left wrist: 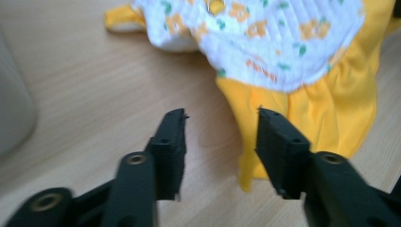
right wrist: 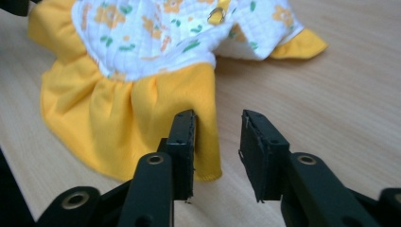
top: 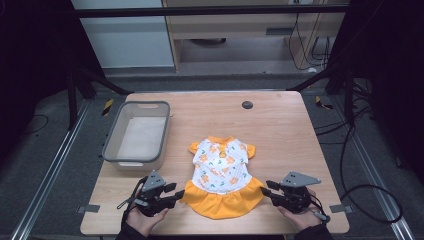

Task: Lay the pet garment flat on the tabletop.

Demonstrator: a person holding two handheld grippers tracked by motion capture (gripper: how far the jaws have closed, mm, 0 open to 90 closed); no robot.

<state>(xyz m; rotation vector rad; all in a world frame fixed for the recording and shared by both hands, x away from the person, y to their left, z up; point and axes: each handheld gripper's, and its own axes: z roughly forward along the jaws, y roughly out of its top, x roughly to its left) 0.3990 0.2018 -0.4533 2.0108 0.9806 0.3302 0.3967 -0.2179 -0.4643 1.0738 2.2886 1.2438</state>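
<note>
Wood-grain table [top: 280, 125], dark floor and cables around it, shelving behind. Small dress [top: 222, 172] lies flat near the front middle of the table: white floral top, orange collar and sleeves, orange ruffled skirt toward me. Grey plastic bin [top: 136, 135] sits at the table's left side, well apart from the dress. Small dark round disc [top: 247, 105] near the far edge.

My left gripper [top: 172, 194] is low over the table just beside the skirt's left edge, jaws pointing right at it. My left gripper view: left gripper [left wrist: 221, 120] jaws parted wide, nothing between them but bare table [left wrist: 94, 85] and the skirt edge of the dress [left wrist: 293, 61]; right-hand jaw overlaps the orange fabric in view, contact cannot be told. Bin wall [left wrist: 14, 118] blurred at the left margin.

My right gripper [top: 266, 192] mirrors it at the skirt's right edge. Right gripper view: right gripper [right wrist: 218, 118] jaws also spread, the dress [right wrist: 142, 61] skirt corner sits against the left-hand jaw, the gap itself over bare table [right wrist: 340, 80]. Not clamped on anything.

My hands [top: 145, 217] hold both grippers at the table's front edge.
</note>
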